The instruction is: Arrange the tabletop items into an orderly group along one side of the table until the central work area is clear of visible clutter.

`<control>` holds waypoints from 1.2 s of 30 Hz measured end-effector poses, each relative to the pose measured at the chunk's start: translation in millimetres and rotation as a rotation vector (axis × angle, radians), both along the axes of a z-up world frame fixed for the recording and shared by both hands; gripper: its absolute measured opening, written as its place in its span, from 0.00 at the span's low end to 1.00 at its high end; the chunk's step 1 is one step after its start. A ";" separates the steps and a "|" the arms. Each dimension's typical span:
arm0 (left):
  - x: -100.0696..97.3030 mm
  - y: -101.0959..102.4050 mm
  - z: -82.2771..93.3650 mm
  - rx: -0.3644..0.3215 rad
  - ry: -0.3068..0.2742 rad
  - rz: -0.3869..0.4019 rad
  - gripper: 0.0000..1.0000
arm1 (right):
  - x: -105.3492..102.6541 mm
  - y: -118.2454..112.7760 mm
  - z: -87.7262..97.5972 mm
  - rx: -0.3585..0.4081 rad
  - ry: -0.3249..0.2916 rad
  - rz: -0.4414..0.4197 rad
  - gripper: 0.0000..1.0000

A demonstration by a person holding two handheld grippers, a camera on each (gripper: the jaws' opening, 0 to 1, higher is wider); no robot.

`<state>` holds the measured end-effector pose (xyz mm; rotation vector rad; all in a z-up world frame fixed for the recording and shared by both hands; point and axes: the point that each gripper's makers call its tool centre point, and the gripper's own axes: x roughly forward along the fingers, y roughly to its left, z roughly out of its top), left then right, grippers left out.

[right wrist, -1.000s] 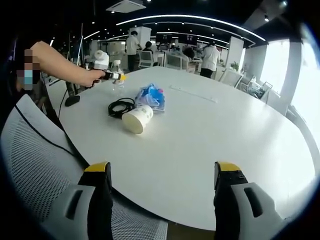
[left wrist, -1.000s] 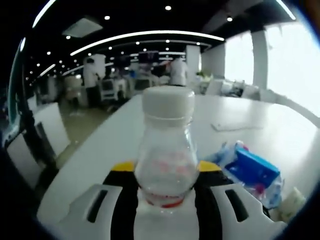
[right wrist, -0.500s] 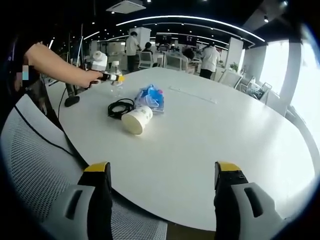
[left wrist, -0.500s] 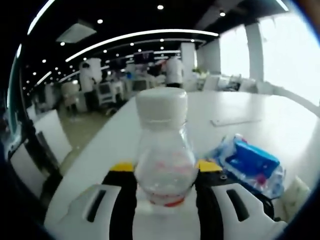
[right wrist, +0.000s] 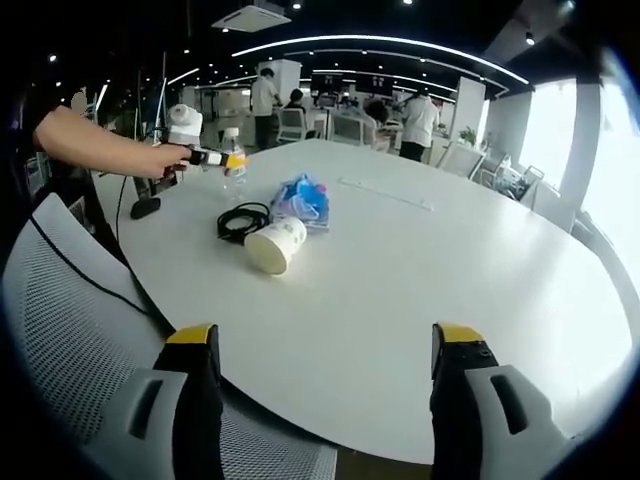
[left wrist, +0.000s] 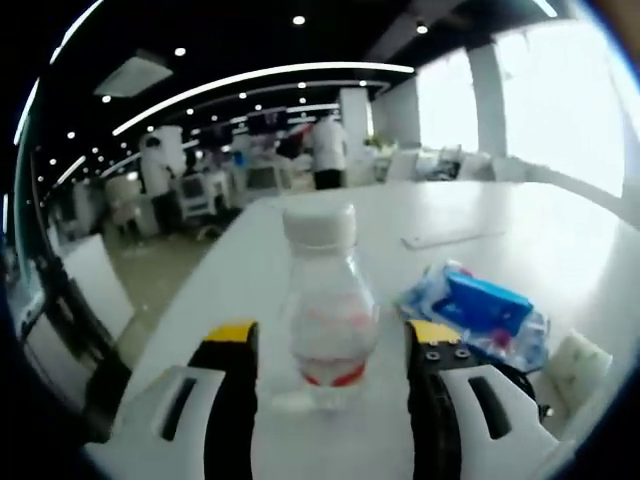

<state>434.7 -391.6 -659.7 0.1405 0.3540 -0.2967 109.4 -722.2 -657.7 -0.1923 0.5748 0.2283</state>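
With its jaws spread wide, the left gripper brackets the clear plastic bottle with white cap, upright on the white oval table near its edge, no contact visible. Right gripper open, empty. Blue crinkled packet, black coiled cable, tipped paper cup mid-table. Open-plan office behind, ceiling strip lights.
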 end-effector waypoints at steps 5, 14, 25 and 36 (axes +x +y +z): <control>-14.6 -4.9 6.3 0.010 0.001 -0.061 0.65 | -0.1 0.3 0.2 0.003 -0.002 -0.001 0.87; -44.4 -15.2 14.9 0.013 0.018 -0.159 0.75 | -0.4 1.5 1.7 0.012 -0.012 -0.002 0.89; -76.5 -21.3 25.0 0.032 0.032 -0.240 0.85 | 0.4 0.1 2.2 0.014 -0.018 -0.009 0.90; -110.1 -30.4 32.9 0.034 0.052 -0.325 0.96 | 1.6 1.4 2.8 0.016 -0.022 -0.007 0.91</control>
